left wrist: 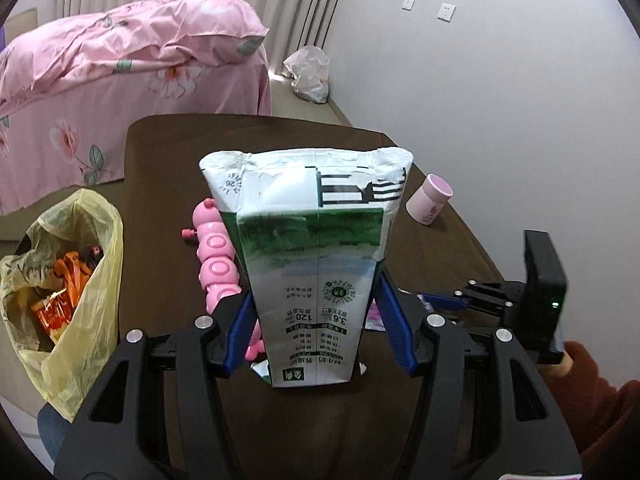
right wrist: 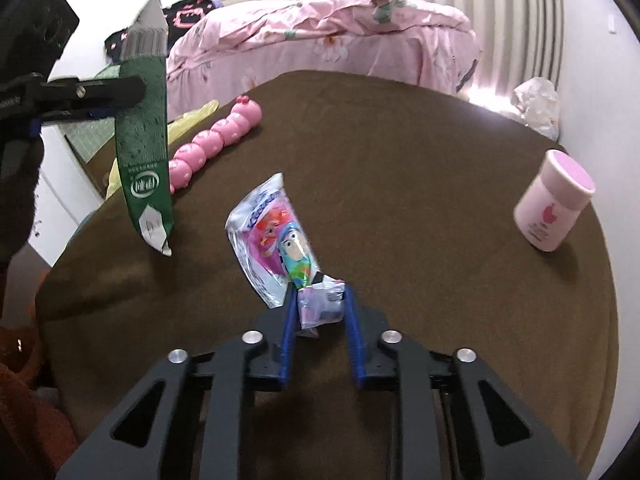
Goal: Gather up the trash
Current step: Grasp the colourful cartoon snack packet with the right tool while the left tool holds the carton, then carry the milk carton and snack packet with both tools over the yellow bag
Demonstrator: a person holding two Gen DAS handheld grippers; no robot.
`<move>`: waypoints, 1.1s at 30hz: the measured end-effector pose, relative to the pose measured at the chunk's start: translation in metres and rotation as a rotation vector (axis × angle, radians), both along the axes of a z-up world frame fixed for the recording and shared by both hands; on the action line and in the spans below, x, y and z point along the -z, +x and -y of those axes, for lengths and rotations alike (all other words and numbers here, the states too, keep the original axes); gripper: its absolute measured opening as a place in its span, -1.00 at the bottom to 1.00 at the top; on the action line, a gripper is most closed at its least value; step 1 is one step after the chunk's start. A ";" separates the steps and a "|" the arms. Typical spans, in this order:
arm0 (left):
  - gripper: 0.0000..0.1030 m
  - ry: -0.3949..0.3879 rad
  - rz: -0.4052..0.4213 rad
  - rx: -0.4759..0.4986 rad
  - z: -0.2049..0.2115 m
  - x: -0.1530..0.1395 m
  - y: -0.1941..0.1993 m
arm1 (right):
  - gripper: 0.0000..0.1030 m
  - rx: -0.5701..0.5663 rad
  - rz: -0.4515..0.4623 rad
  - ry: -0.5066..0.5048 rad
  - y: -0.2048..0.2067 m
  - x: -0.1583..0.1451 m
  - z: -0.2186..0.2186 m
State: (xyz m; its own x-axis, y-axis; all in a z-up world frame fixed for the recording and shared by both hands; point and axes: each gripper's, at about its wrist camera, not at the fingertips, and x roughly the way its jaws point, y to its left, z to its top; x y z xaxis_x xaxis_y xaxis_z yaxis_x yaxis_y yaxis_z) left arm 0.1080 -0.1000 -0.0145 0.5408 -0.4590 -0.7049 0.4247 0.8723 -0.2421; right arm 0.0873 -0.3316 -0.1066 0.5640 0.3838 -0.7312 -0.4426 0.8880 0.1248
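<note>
Milk carton [left wrist: 316, 280] clamped in left gripper [left wrist: 316, 320], lifted over brown table [left wrist: 160, 160], not yet bagged. Snack wrapper [right wrist: 276, 236] on the table, its crumpled end pinched in nearly closed right gripper [right wrist: 320, 304]. Yellow trash bag [left wrist: 72, 280] at table's left already holds wrappers. Both pieces still need dropping in; pink toy [right wrist: 212, 144] and pink jar [right wrist: 554, 204] probably stay.

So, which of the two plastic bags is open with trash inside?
The yellow bag left of the table: its mouth gapes, showing orange wrappers. The white bag by the wall looks crumpled, with no contents visible.
</note>
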 end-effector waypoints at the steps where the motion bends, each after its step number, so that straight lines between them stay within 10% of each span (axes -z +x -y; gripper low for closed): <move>1: 0.04 0.003 0.006 -0.004 0.001 0.000 -0.001 | -0.66 0.010 0.012 0.002 -0.002 -0.002 0.002; 16: 0.03 -0.064 0.145 -0.075 -0.038 -0.045 -0.005 | -0.68 0.098 0.208 0.074 0.005 -0.088 0.003; 33: 0.03 -0.083 0.310 -0.540 -0.192 -0.063 -0.021 | -0.68 -0.105 0.343 0.042 0.031 -0.167 -0.126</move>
